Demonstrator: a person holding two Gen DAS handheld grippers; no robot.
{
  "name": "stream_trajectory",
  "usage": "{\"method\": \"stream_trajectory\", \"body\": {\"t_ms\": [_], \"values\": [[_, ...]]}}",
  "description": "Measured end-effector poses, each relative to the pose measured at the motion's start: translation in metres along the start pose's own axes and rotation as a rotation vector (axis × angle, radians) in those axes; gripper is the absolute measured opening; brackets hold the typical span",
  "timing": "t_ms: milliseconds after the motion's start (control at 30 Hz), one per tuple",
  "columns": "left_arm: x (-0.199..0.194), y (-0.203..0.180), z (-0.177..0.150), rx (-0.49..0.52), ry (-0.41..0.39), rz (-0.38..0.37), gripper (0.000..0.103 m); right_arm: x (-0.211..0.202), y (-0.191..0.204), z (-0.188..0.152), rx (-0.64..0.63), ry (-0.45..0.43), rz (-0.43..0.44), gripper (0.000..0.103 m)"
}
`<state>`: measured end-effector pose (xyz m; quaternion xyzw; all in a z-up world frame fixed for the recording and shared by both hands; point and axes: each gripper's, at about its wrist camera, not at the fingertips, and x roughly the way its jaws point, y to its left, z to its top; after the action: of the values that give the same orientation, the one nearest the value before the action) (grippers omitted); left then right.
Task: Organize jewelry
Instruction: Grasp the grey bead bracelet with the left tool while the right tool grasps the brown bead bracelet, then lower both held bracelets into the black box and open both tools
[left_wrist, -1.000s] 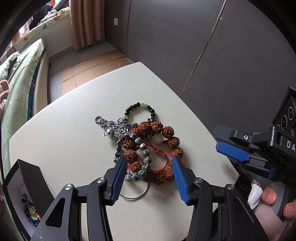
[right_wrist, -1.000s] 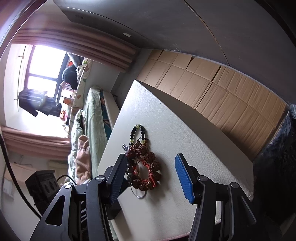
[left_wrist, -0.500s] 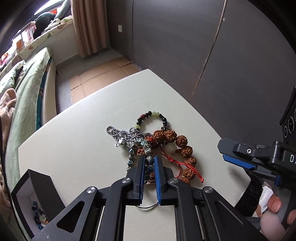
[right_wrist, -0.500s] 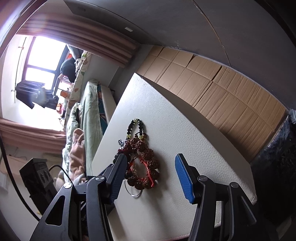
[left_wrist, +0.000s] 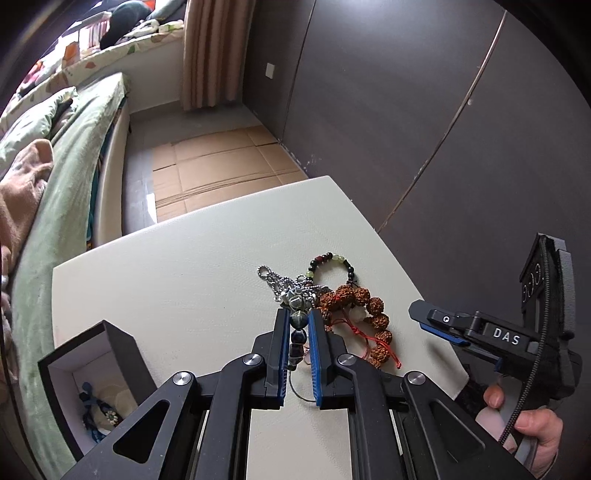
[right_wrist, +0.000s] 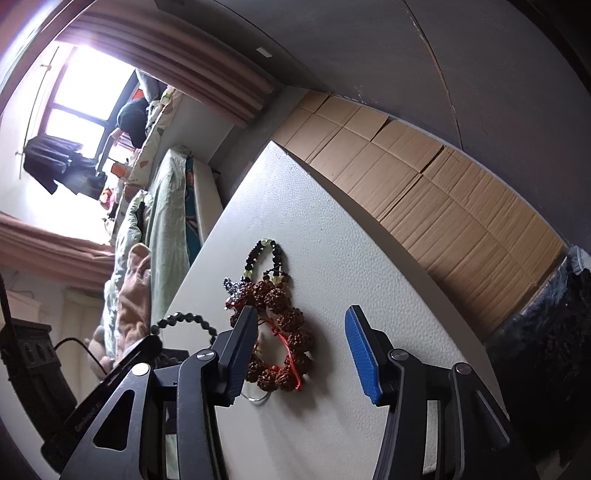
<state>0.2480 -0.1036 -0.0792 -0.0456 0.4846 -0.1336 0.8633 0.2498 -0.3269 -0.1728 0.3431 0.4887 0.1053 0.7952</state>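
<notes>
Left hand-held gripper (left_wrist: 298, 334) has just closed and is now clamped on the dark bead bracelet (left_wrist: 298, 321); a second ago its blue pads stood wide apart around the heap, half a second ago they had nearly met with beads between them. Bracelet now partly lifted: in the right wrist view its loop (right_wrist: 184, 320) hangs in air past the desk edge, clear of the heap. One end looks still caught near the silver chain (left_wrist: 280, 282), can't tell for sure.

Right hand-held gripper (right_wrist: 301, 354) has been closing a little but the jaws are apart, nothing between the pads; it hovers over the brown seed bracelet (right_wrist: 284, 332). Hand (left_wrist: 532, 417) on its grip shows at lower right of the left view.

Meaning for task: one piece is picked out, likely headed for the open black box (left_wrist: 122, 354) at the desk's near left corner. Risk, as I judge it: chain drags along with the bracelet.

Counts:
- hand-held grippers: 2
- boxes: 1, open, with at least one blue-beaded item (left_wrist: 98, 406) inside, exact number unclear
- pieces out of the box: 4 plus a ring. That is 1 dark bead bracelet (held), 1 brown seed bracelet with red cord, 1 black-and-green bead bracelet (left_wrist: 332, 258), 1 silver chain
- thin wire ring (right_wrist: 256, 398): 1, under the heap's near end
- desk (left_wrist: 166, 288): 1, white, the rest of the heap lying on it toward the right side.
</notes>
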Motion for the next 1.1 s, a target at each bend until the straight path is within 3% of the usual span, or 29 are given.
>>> {"method": "stream_trajectory", "body": {"t_ms": [333, 467, 500, 533, 700, 1100], "values": [[-0.033, 0.025, -0.003, -0.051, -0.043, -0.013, 0.010, 0.031, 0.034, -0.001, -0.176, 0.050, -0.156, 0.042], [-0.044, 0.036, -0.006, -0.074, -0.058, -0.010, 0.010, 0.043, 0.042, 0.002, -0.245, 0.051, -0.256, 0.042], [-0.047, 0.038, -0.007, -0.081, -0.062, -0.009, 0.010, 0.045, 0.042, 0.001, -0.251, 0.059, -0.264, 0.041], [-0.049, 0.041, -0.008, -0.088, -0.067, -0.008, 0.010, 0.044, 0.044, 0.001, -0.263, 0.052, -0.271, 0.029], [-0.066, 0.057, -0.013, -0.127, -0.093, -0.003, 0.010, 0.033, 0.043, -0.004, -0.244, 0.059, -0.203, 0.019], [-0.104, 0.094, -0.026, -0.210, -0.157, 0.012, 0.010, -0.001, 0.087, -0.017, -0.264, 0.051, 0.008, 0.019]]}}
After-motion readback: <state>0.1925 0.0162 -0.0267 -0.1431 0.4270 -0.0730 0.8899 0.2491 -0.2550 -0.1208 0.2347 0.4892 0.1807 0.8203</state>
